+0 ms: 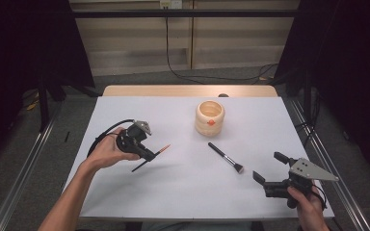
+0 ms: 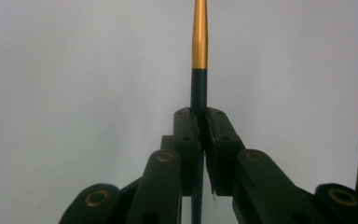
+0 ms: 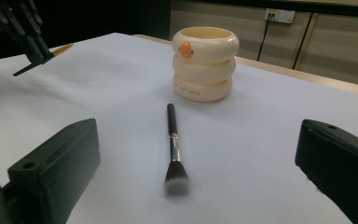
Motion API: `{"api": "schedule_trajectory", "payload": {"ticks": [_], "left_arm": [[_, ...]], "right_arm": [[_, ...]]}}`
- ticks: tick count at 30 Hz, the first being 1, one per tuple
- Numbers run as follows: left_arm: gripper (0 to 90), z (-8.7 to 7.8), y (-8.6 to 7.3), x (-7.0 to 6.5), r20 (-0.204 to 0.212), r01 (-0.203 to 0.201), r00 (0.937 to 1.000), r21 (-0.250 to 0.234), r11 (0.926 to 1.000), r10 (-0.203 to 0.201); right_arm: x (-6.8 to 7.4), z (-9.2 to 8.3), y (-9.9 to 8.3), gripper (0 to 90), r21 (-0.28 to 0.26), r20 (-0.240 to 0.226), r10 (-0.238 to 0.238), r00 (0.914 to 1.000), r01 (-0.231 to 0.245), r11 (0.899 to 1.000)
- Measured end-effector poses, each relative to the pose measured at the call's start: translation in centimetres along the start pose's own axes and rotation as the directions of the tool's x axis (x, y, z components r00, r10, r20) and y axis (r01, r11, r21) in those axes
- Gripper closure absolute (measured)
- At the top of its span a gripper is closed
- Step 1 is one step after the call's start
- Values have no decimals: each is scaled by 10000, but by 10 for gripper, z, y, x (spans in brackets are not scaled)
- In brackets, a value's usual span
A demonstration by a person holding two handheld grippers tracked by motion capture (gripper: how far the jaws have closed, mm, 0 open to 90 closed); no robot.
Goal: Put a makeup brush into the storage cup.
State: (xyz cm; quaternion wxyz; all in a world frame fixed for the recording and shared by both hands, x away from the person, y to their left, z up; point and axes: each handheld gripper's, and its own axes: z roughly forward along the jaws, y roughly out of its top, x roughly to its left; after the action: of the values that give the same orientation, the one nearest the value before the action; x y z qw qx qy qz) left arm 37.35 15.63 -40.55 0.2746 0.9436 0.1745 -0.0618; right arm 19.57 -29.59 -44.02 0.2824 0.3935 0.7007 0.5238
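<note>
My left gripper [image 1: 149,155] is shut on a thin pencil-like stick with a dark shaft and an orange-gold end [image 1: 163,150], held above the white table sheet at the left. Along its own jaws the stick [image 2: 199,56] runs straight up from between the closed pads [image 2: 190,128]. That gripper [image 3: 39,53] also hangs over the sheet at the far left of the right gripper view. A makeup brush [image 1: 226,158] [image 3: 172,144] lies flat in the middle. Behind it stands a cream ringed cup [image 1: 210,117] [image 3: 205,63]. My right gripper [image 1: 269,167] [image 3: 196,158] stands open near the front right, empty.
The white sheet [image 1: 183,192] covers the table, whose wooden edge [image 1: 188,90] shows at the back. Dark curtains and metal floor rails flank both sides. A cable runs down the back wall to the floor.
</note>
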Motion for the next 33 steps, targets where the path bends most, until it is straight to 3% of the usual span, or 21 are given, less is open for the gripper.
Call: {"api": "schedule_trajectory", "payload": {"ticks": [2,3,7,9,12,13,14,15,19,27,29,30,32,33], "left_arm": [[839,-3,0,0,1,-64,10000,-53,10000,64],[839,-3,0,-1,-67,150,9999,-289,9995,-152],[839,-5,0,-2,-171,27,9998,-380,9993,-34],[839,-4,0,-4,-173,297,9994,-668,9973,-309],[839,-5,-2,-3,-481,246,9984,-752,9969,-283],[839,-5,-3,-4,-285,439,9985,-1073,9933,-472],[839,-7,-4,-3,-455,415,9978,-1205,9918,-473],[839,-6,-5,-4,-450,643,9964,-1413,9879,-713],[839,-7,-9,-4,-538,630,9959,-1717,9831,-732],[839,-6,-14,-9,-848,702,9916,-2805,9573,-975],[839,-7,-15,-11,-886,675,9910,-3168,9461,-1004],[839,-8,-15,-11,-873,631,9915,-3231,9443,-961],[839,-8,-16,-13,-808,633,9918,-3621,9300,-989],[839,-7,-17,-13,-747,592,9929,-3659,9288,-927]], "right_arm": [[0,0,0,0,3,-6,7,10000,-7,10000],[0,0,0,0,2,2,11,10000,-11,10000],[1,0,0,0,-35,-41,3,10000,-4,10000],[0,0,0,0,-36,-40,10,10000,-11,10000],[0,-1,0,0,-29,-23,-9,10000,9,10000],[0,-1,0,0,-34,-20,-9,10000,9,10000],[0,-1,0,0,-33,-21,-7,10000,7,10000],[0,-1,0,0,-41,-19,18,10000,-18,10000],[0,0,0,0,-27,-2,-4,10000,4,10000],[0,-1,0,0,-33,-27,-11,10000,11,10000],[0,-1,0,0,-38,-30,0,10000,0,10000],[0,0,0,0,-35,-35,-5,10000,5,10000],[0,0,0,0,-21,-31,4,10000,-4,10000],[1,0,0,0,-20,-37,1,10000,-1,10000]]}}
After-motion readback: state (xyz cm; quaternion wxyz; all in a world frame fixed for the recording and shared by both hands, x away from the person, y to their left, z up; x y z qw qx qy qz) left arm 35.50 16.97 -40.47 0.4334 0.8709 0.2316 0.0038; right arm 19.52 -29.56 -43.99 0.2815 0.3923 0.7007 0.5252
